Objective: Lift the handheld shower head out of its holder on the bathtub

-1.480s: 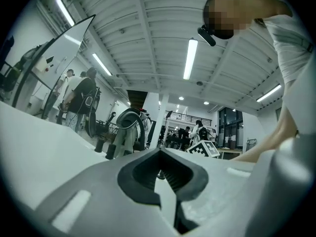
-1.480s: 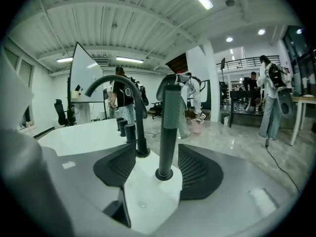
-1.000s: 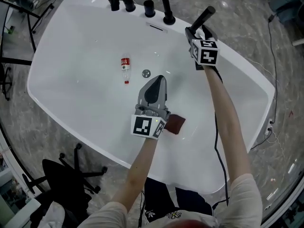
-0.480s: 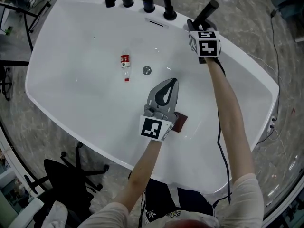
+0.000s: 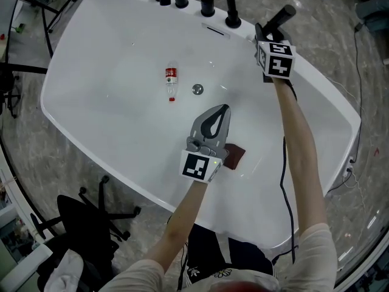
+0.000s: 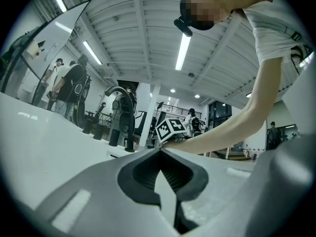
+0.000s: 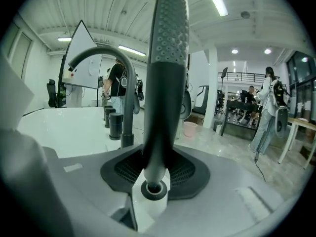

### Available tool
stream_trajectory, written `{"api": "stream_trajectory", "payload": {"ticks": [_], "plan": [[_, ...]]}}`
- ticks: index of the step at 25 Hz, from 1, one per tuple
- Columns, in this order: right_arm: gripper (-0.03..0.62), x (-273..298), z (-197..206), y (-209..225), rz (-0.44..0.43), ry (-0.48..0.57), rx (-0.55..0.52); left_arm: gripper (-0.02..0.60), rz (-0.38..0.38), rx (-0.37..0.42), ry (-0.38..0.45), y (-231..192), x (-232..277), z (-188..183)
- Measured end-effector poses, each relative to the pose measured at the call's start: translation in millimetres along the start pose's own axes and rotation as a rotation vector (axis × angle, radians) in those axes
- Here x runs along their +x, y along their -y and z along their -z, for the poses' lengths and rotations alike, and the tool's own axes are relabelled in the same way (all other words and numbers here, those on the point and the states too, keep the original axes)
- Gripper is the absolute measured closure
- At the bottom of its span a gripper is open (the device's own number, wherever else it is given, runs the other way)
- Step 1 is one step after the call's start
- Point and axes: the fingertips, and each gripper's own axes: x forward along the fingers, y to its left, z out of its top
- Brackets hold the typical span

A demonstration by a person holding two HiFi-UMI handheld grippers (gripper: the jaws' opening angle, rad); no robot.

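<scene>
— Black shower head stands at the upper right of the head view, on the bathtub rim; the right gripper has just been closing and clamps its handle.

— Firm grip?

— Seemingly; pad contact is hard to see. Lift straight up, no tilting. Left gripper idles mid-frame, pinched shut, empty.

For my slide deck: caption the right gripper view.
Right tool, jaws just closing, grips the black shower head by its handle; curved faucet behind on the white bathtub.
</scene>
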Motion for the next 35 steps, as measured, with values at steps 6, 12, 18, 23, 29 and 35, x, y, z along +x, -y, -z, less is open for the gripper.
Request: {"api": "stream_trajectory", "payload": {"ticks": [6,12,18,23,29,35], "plan": [[0.445,-36.7,-45.5,-2.0,0.003,0.061,0.008,0.580,-0.023,0.031,0.014,-1.9,-15.8,-42.6],[0.445,-95.3,-102.3,-3.5,-0.008,0.125,0.026,0.580,0.006,0.049,0.025,33.1,-22.3,-100.4],[0.444,-184.2,-173.0,-4.1,-0.005,0.221,0.089,0.580,0.057,0.113,0.094,89.1,-34.8,-172.6],[0.444,-275.9,-227.4,-0.2,0.000,0.291,0.074,0.580,0.068,0.146,0.156,130.3,-54.1,-237.3],[0.444,-384.4,-274.6,17.5,0.005,0.370,0.077,0.580,0.023,0.166,0.205,171.9,-86.8,-281.9],[0.444,-489.0,-284.4,28.6,0.008,0.443,0.086,0.580,0.004,0.167,0.260,230.3,-123.0,-320.9]]}}
